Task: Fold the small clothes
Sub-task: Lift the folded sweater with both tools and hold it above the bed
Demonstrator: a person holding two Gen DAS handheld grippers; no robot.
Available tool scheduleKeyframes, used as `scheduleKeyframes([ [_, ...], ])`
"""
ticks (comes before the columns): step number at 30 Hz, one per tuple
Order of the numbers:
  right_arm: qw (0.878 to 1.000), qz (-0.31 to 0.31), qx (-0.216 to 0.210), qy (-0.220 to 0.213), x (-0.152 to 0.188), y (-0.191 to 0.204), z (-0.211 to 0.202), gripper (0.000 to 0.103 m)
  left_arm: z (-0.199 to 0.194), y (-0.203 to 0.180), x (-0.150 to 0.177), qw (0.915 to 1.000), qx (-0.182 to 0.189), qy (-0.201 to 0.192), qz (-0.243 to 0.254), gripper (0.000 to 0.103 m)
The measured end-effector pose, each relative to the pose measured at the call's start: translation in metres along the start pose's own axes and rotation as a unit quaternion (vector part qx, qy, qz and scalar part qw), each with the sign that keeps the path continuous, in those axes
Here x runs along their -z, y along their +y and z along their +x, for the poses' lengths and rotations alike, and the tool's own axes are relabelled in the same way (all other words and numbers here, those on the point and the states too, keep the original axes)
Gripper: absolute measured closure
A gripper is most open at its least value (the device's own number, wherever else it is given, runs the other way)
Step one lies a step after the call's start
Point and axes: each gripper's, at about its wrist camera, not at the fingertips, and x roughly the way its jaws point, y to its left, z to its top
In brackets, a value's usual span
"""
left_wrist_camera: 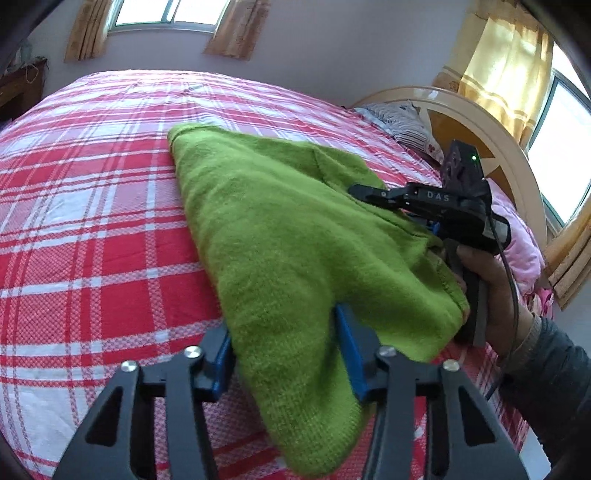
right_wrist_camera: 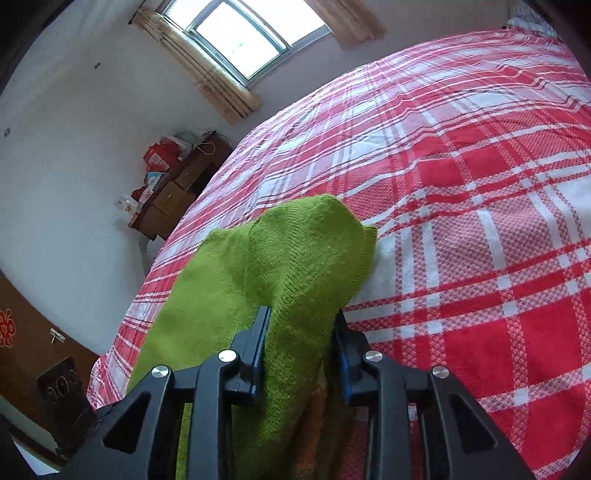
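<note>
A green knitted garment point(left_wrist_camera: 280, 236) lies partly lifted over the red and white plaid bed point(left_wrist_camera: 92, 221). My left gripper point(left_wrist_camera: 284, 332) is shut on its near edge, cloth bunched between the blue pads point(left_wrist_camera: 351, 350). My right gripper point(left_wrist_camera: 373, 194) shows in the left wrist view at the right, held by a hand, gripping the garment's other side. In the right wrist view my right gripper point(right_wrist_camera: 301, 325) is shut on a fold of the green garment point(right_wrist_camera: 295, 258), which drapes down to the left over the bed point(right_wrist_camera: 480, 221).
A curved wooden headboard point(left_wrist_camera: 480, 122) with a striped pillow point(left_wrist_camera: 402, 122) and pink bedding point(left_wrist_camera: 524, 240) sits at the right. A wooden desk with red bags point(right_wrist_camera: 170, 184) stands by the wall beside the bed. Curtained windows point(right_wrist_camera: 240, 33) are behind.
</note>
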Motion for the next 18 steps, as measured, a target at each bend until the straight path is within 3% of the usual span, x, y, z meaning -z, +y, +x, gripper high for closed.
scheduleKeyframes([
  [6, 1.0, -0.019, 0.021, -0.009, 0.004, 0.012, -0.008, 0.079, -0.009, -0.01, 0.001, 0.9993, -0.032, -0.002, 0.019, 0.067],
  [18, 1.0, -0.014, -0.007, -0.017, 0.02, 0.039, -0.024, 0.081, -0.041, -0.03, 0.005, 0.9957, -0.069, -0.004, 0.062, 0.072],
])
